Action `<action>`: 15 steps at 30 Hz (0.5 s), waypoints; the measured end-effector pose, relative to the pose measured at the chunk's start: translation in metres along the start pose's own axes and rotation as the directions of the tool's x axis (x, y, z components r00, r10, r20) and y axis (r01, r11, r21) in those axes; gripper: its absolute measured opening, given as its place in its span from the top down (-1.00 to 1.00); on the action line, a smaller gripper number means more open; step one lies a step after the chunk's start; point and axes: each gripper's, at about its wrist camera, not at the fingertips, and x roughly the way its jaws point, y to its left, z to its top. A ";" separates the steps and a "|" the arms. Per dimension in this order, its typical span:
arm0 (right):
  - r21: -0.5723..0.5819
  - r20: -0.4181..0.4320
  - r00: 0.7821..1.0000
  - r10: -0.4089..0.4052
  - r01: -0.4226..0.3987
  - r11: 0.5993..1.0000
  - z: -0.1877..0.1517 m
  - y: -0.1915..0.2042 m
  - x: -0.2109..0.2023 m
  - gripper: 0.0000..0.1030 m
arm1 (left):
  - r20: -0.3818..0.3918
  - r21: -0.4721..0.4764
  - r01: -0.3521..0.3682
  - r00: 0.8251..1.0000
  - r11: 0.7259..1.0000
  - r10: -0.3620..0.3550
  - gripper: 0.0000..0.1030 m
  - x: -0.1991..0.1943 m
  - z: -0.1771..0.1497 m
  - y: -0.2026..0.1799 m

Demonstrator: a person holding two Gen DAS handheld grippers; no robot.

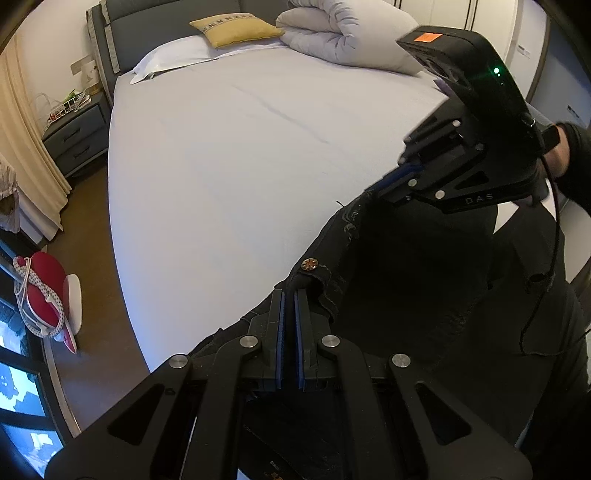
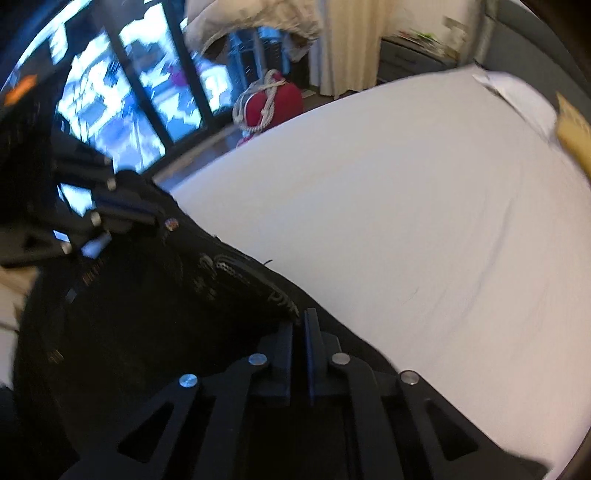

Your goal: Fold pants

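Observation:
Black pants [image 1: 399, 266] with a copper waist button [image 1: 309, 264] hang stretched between my two grippers above the near edge of the bed [image 1: 240, 166]. My left gripper [image 1: 290, 295] is shut on the waistband beside the button. My right gripper [image 1: 384, 184] is shut on the other end of the waistband, up and to the right. In the right wrist view the right gripper [image 2: 300, 317] clamps the waistband of the pants [image 2: 155, 295], and the left gripper [image 2: 147, 218] holds it near the button [image 2: 170, 223]. The legs hang out of sight.
A white sheet covers the bed [image 2: 406, 221]. A rolled duvet [image 1: 343, 33], a yellow cushion [image 1: 236, 29] and a white pillow [image 1: 173, 55] lie at the head. A grey nightstand [image 1: 74, 140] and a red iron [image 1: 40, 291] stand on the floor at the left, by a window [image 2: 122, 92].

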 end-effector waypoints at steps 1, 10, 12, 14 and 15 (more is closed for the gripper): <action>0.030 0.011 1.000 0.017 -0.017 0.999 -0.003 0.002 -0.002 0.86 | 0.001 -0.002 0.000 1.000 1.000 0.000 0.93 -0.001 -0.006 -0.005; 0.194 0.127 0.974 0.190 -0.212 0.958 -0.036 0.042 -0.016 0.87 | -0.015 -0.021 0.026 1.000 0.999 -0.026 0.93 -0.023 -0.033 -0.036; 0.168 0.123 0.974 0.191 -0.210 0.963 -0.048 0.059 -0.021 0.87 | -0.021 -0.021 0.031 0.999 0.999 -0.031 0.93 -0.030 -0.041 -0.042; 0.119 0.106 0.979 0.175 -0.187 0.975 -0.056 0.077 -0.023 0.87 | -0.036 -0.015 0.032 0.999 0.999 -0.033 0.93 -0.038 -0.052 -0.050; 0.078 0.092 0.984 0.155 -0.162 0.984 -0.062 0.086 -0.026 0.87 | -0.043 -0.008 0.031 0.999 0.999 -0.031 0.93 -0.040 -0.057 -0.054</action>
